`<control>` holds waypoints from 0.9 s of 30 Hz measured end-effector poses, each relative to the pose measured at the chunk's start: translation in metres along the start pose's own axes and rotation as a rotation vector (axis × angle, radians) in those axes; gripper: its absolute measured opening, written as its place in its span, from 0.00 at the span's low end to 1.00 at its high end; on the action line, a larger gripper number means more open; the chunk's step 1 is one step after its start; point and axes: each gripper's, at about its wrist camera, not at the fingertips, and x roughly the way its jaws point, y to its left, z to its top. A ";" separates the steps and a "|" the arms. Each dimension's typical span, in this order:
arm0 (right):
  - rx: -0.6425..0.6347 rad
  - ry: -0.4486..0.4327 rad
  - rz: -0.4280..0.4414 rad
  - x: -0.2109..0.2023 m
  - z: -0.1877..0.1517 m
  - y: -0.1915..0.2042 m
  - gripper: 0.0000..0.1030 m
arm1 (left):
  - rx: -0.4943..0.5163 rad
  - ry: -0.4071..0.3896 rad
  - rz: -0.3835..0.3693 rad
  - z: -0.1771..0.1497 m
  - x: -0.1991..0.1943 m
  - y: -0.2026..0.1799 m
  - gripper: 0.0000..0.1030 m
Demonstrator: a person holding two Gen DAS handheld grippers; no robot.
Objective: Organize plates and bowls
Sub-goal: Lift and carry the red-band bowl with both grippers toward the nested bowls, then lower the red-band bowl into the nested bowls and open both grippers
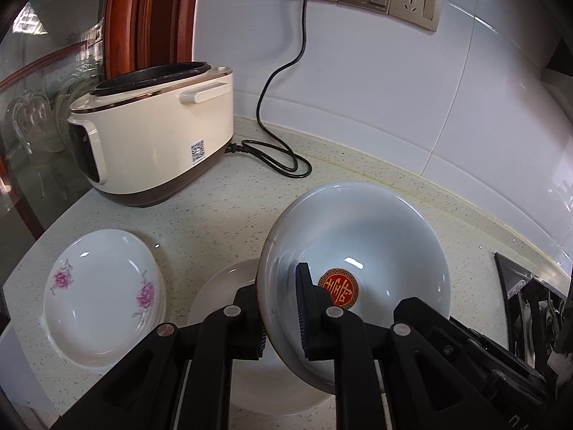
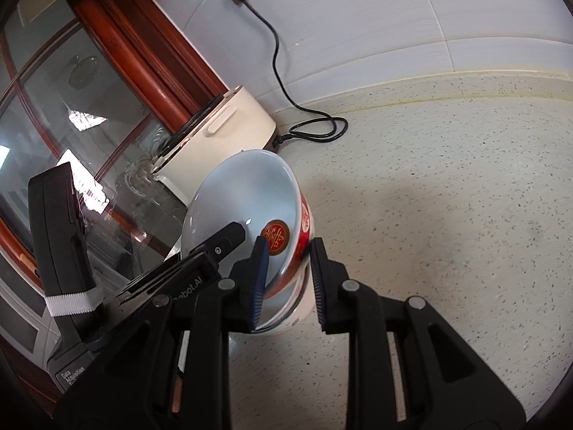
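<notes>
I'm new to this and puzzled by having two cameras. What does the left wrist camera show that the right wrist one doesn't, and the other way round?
Only the left wrist view shows the flowered plates stacked on the counter, a plain white plate beside them, and the left gripper clamped on a bowl's rim.

Only the right wrist view shows the right gripper gripping the rim of a bowl with a red band outside.

Both show a white bowl with a red emblem, the rice cooker, its black power cord and the speckled counter.

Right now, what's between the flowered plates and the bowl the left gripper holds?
A plain white plate on the counter, partly hidden by the left gripper and the bowl; left wrist view shows it.
</notes>
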 end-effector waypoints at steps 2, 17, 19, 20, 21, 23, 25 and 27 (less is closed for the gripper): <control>-0.007 0.000 0.007 0.000 -0.001 0.002 0.26 | -0.001 -0.005 0.003 -0.002 -0.002 0.001 0.15; -0.058 0.032 -0.020 0.010 -0.010 0.017 0.26 | 0.005 0.022 0.015 -0.015 -0.003 0.016 0.18; -0.064 0.033 -0.030 0.011 -0.010 0.018 0.26 | 0.002 0.032 0.010 -0.016 -0.001 0.016 0.18; -0.067 0.034 -0.035 0.011 -0.010 0.018 0.26 | 0.000 0.037 0.006 -0.016 0.001 0.017 0.18; -0.069 0.036 -0.037 0.011 -0.011 0.019 0.26 | -0.001 0.040 0.004 -0.016 0.001 0.016 0.18; -0.072 0.039 -0.040 0.011 -0.011 0.020 0.26 | -0.003 0.048 0.000 -0.017 0.002 0.017 0.18; -0.075 0.046 -0.044 0.013 -0.012 0.020 0.26 | 0.000 0.049 0.001 -0.018 0.003 0.017 0.18; -0.075 0.058 -0.056 0.015 -0.012 0.020 0.26 | 0.005 0.054 0.004 -0.019 0.003 0.018 0.18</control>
